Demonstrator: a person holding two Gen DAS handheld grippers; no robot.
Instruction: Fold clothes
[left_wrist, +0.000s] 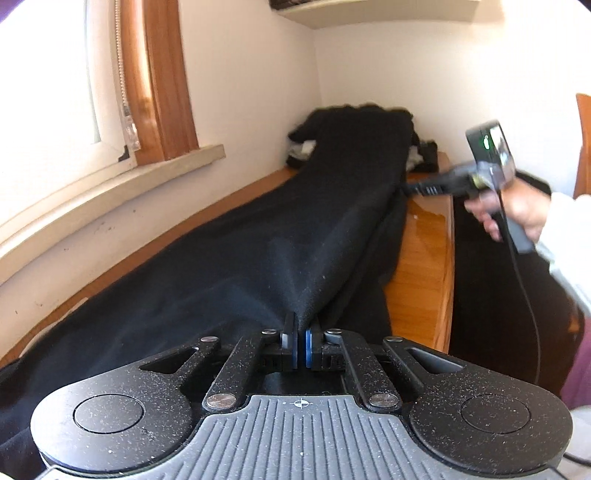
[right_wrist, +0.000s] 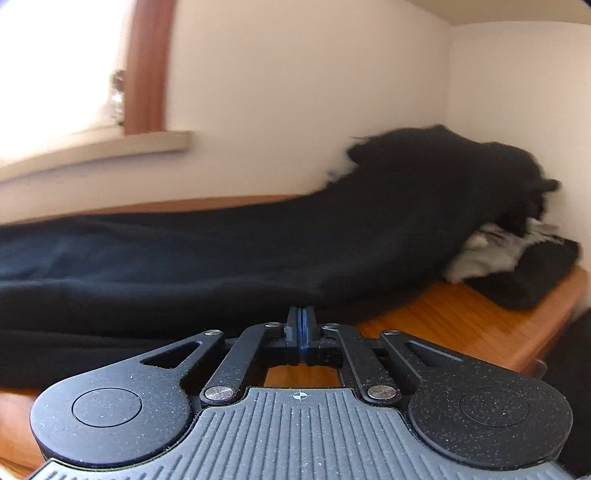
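- Left wrist view: the left gripper (left_wrist: 300, 341) has its blue pads clamped on a pinch of the black garment (left_wrist: 258, 258), and the cloth rises into a small tent right at the jaws.
- The garment runs long and narrow down the wooden table (left_wrist: 424, 266), away from the camera toward the corner of the room, its right edge spilling over itself in folds.
- Only this view catches the second tool: the right gripper (left_wrist: 408, 189), blurred, is held by a hand (left_wrist: 517, 210) in a pale sleeve (left_wrist: 569, 236), with its tip at the garment's right edge. Its jaws can't be read from here.
- Count here: two grippers, one hand, one long garment, one pile of clothes (left_wrist: 421, 155) in the far corner.
- Also seen only here: a shelf (left_wrist: 369, 11) up top and a cable hanging from the right tool.
- Right wrist view: the right gripper (right_wrist: 302, 325) shows its jaws pressed together, tips right at the hem of the black garment (right_wrist: 221, 258); whether cloth is caught between them is hidden.
- One gripper in this view, no hand.
- The garment lies stretched across the table (right_wrist: 461, 317), smooth and dark, its far end draped over the pile.
- This view opens up that pile (right_wrist: 509, 258): a white piece and a folded black one under the draped end.
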